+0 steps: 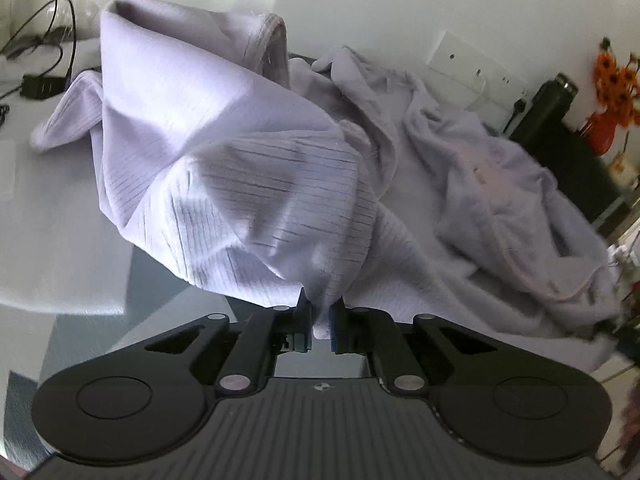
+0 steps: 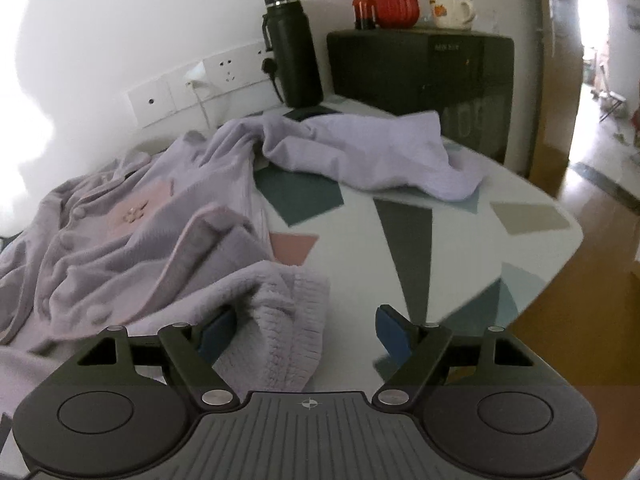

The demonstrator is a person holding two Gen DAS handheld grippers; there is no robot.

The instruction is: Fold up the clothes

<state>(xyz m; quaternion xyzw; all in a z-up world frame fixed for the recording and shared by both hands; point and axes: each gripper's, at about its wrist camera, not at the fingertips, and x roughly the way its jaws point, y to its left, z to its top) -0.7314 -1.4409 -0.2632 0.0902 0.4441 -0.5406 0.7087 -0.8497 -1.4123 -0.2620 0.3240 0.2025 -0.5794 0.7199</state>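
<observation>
Barely started imo. Left gripper (image 1: 320, 322) is clamped on a pinch of the ribbed top (image 1: 224, 168), which sits bunched up mid-frame w/ no fold made yet. Right gripper (image 2: 304, 330) is wide open, the cardigan (image 2: 132, 232) cuff lying between the jaws, not gripped. Both pieces are still crumpled on the table (image 2: 460, 248), so basically everything's left.

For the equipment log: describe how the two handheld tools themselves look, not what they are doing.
Both look identical. The left tool and the right tool have matte black bodies with a ribbed grey centre plate bearing a small crosshair mark, a round black disc on either side, black linkage arms with silver pivot pins, and blue pads on the fingers. No cables, hands or sleeves are visible.
</observation>
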